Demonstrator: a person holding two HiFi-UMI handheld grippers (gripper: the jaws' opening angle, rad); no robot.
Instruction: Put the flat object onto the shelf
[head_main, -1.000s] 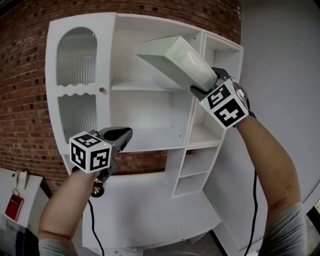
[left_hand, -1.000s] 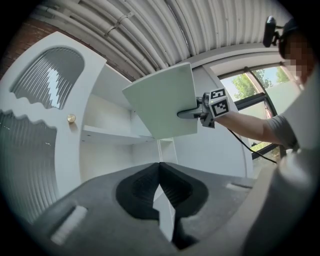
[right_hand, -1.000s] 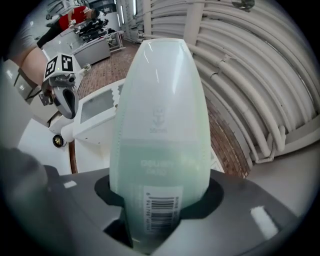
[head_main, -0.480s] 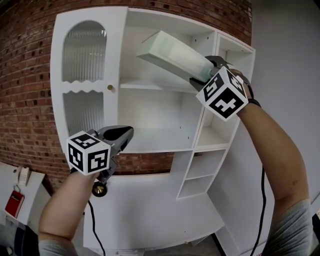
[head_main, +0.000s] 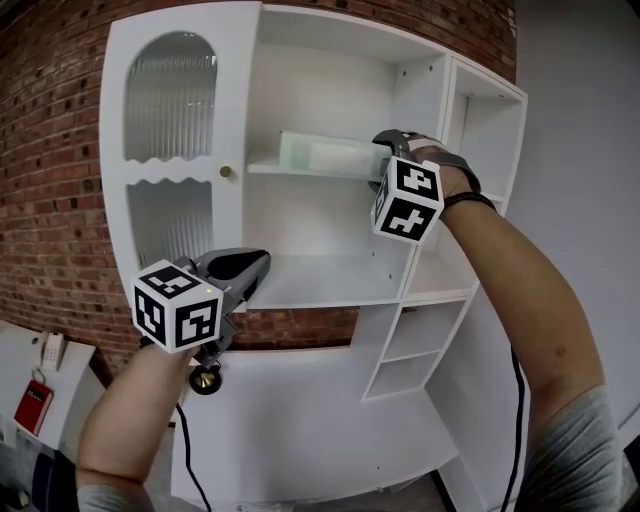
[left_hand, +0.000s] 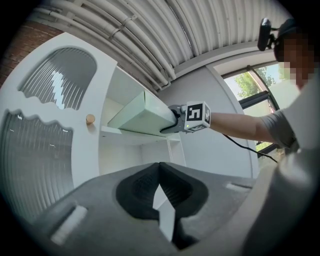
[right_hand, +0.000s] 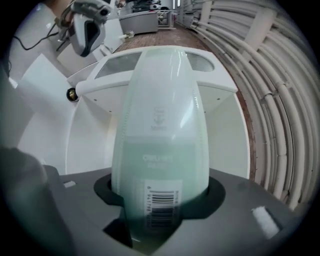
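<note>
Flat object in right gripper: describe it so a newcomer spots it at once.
Find the white cabinet against the brick wall, then its upper open shelf right of the ribbed-glass door. The right gripper holds a pale green flat box over that shelf's front edge. It is the only coloured thing against the white woodwork, with a barcode label at its gripped end.

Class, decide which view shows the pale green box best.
The right gripper view: the pale green box fills it, barcode visible. The head view shows its long side; the left gripper view, its broad face.
</note>
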